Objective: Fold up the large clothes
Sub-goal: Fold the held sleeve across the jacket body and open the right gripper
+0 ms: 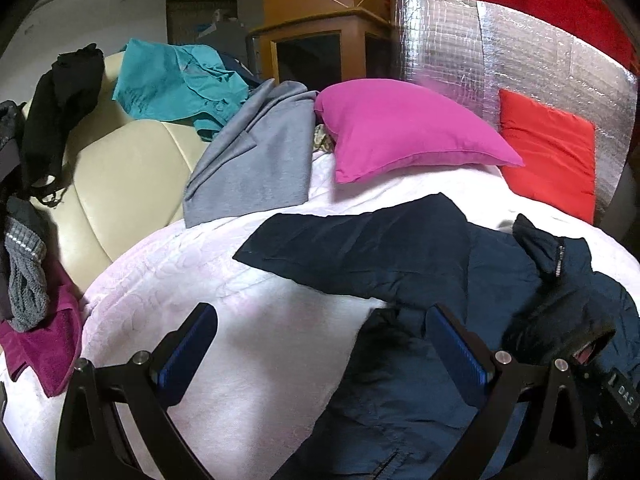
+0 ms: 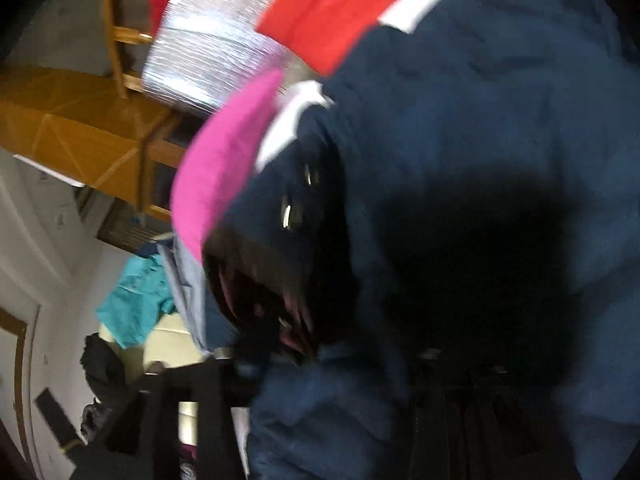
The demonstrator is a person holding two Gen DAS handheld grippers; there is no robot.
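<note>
A navy padded jacket (image 1: 400, 248) lies spread on the white bedspread (image 1: 240, 280), one sleeve stretched to the left and its zipped collar (image 1: 560, 260) standing up at the right. My left gripper (image 1: 320, 316) hovers open above the jacket's near edge; its right blue pad (image 1: 456, 352) is over the fabric, the left one over bare bedspread. My right gripper (image 1: 592, 344) shows as a dark blur at the right. In the blurred right wrist view the jacket (image 2: 480, 120) fills the frame. There the right gripper (image 2: 332, 360) has its dark fingers apart, with fabric bulging between them.
At the head of the bed lie a pink pillow (image 1: 400, 128) and a red cushion (image 1: 548, 152) against a silver foil panel (image 1: 500, 60). Grey (image 1: 256, 160), teal (image 1: 176, 80) and black (image 1: 60, 92) garments hang over a cream armchair (image 1: 120, 168). A magenta towel (image 1: 44, 352) lies at the left.
</note>
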